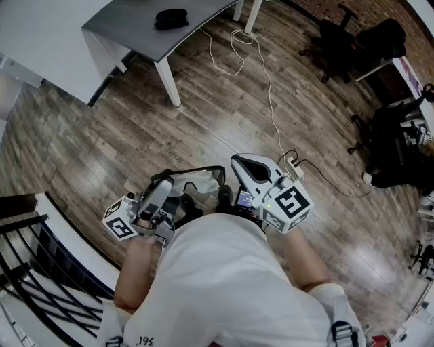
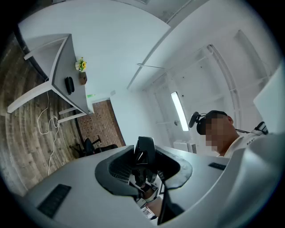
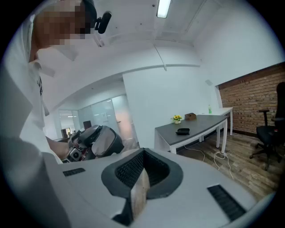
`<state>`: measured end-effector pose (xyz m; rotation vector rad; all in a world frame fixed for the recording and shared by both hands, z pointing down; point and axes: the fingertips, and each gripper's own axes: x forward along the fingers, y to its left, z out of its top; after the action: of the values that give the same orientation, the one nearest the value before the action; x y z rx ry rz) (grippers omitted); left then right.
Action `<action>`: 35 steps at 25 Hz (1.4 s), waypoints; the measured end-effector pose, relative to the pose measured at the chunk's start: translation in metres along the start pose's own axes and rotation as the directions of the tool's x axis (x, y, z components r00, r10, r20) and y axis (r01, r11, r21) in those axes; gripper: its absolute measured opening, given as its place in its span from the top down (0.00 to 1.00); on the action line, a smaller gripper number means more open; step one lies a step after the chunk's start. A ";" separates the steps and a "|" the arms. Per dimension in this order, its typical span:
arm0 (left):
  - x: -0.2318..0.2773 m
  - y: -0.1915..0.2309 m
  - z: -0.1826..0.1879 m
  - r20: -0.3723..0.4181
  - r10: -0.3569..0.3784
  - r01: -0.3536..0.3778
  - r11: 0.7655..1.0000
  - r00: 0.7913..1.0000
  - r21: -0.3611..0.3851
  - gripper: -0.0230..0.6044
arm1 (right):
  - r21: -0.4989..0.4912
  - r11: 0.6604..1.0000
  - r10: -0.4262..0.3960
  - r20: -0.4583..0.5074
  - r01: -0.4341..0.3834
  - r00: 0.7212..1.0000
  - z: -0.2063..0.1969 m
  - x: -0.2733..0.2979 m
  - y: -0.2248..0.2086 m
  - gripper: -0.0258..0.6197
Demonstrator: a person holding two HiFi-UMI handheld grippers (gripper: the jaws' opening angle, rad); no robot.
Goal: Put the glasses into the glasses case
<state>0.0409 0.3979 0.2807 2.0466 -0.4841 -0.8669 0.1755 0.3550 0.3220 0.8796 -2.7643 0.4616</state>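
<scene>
**Head view:** left tongs (image 1: 173, 196) clenched on the glasses (image 1: 200, 177), held close to the body over the wood floor. Right tongs (image 1: 241, 164) just beside them, carrying nothing. Glasses case (image 1: 171, 18) lies on the grey tabletop (image 1: 129, 30), well apart from the glasses. 1 white cable (image 1: 268, 88) trails across the floor between.

**Left gripper view:** a dark part of the frame is pinched between the jaws, and the hold looks narrow. Risk: the glasses swing or slip out on the way over.

**Right gripper view:** jaws pressed together, empty. The case shows as dark and low. Cannot tell if it is open or shut, and its contents are unseen. If shut, the 1 free tool must open it, and the case may skid on the smooth tabletop.
</scene>
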 end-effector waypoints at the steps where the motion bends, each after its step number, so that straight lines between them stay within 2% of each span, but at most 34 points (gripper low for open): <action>1: 0.000 -0.001 -0.001 0.000 0.001 -0.001 1.000 1.000 0.000 0.76 | -0.001 1.000 -0.002 0.000 0.002 1.000 0.000 -0.001 0.000 0.95; 18: -0.008 -0.005 0.004 0.012 -0.004 0.004 1.000 1.000 0.003 0.76 | -0.042 0.999 -0.020 -0.015 0.019 1.000 -0.005 -0.004 0.010 0.95; 26: 0.001 -0.007 0.005 0.004 -0.009 0.008 1.000 1.000 0.005 0.76 | -0.065 0.997 -0.045 -0.012 0.044 0.999 0.002 -0.008 0.000 0.95; 35: 0.000 -0.009 0.008 0.006 -0.013 0.013 1.000 1.000 0.004 0.76 | -0.008 0.998 -0.060 0.001 0.060 0.998 0.002 -0.013 -0.012 0.95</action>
<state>0.0356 0.3990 0.2697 2.0538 -0.4763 -0.8807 0.1926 0.3515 0.3191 0.9580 -2.7301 0.4395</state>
